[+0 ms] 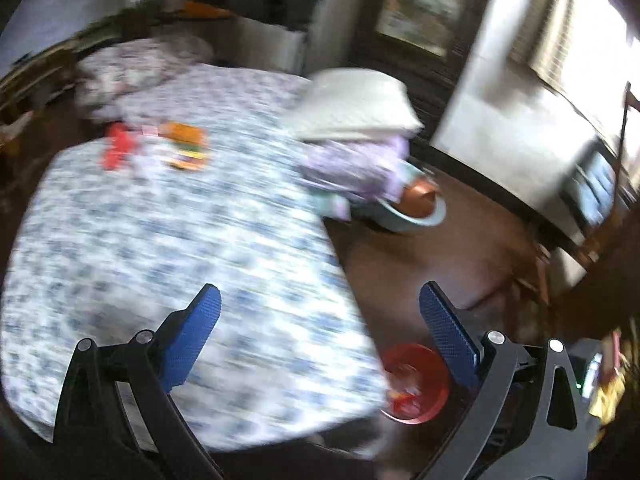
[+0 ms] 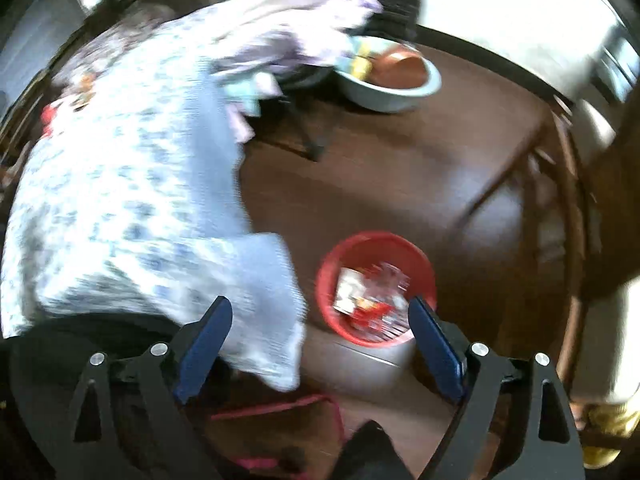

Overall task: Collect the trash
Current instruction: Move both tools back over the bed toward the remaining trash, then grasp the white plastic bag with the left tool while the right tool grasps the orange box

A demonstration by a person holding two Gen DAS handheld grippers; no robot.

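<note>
Both tongs tilt downward, jaws apart and empty — the left gripper (image 1: 320, 300) over the floral bedsheet (image 1: 160, 220), the right gripper (image 2: 320, 312) beside the round red plastic bin (image 2: 376, 248) of crinkled wrappers (image 2: 368, 292).

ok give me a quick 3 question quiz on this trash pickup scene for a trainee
1. True or false: the left gripper and right gripper both stand open with nothing between their fingers.
2. Where is the red bin? A) on the bed B) on the floor beside the bed C) inside the pale basin
3. Fill in: litter still lies on the ____, including red wrappers and an orange packet.

Key: 1 true. 2 B; it already holds wrappers. 3 bed; the blur hides what the litter is exactly.
</note>
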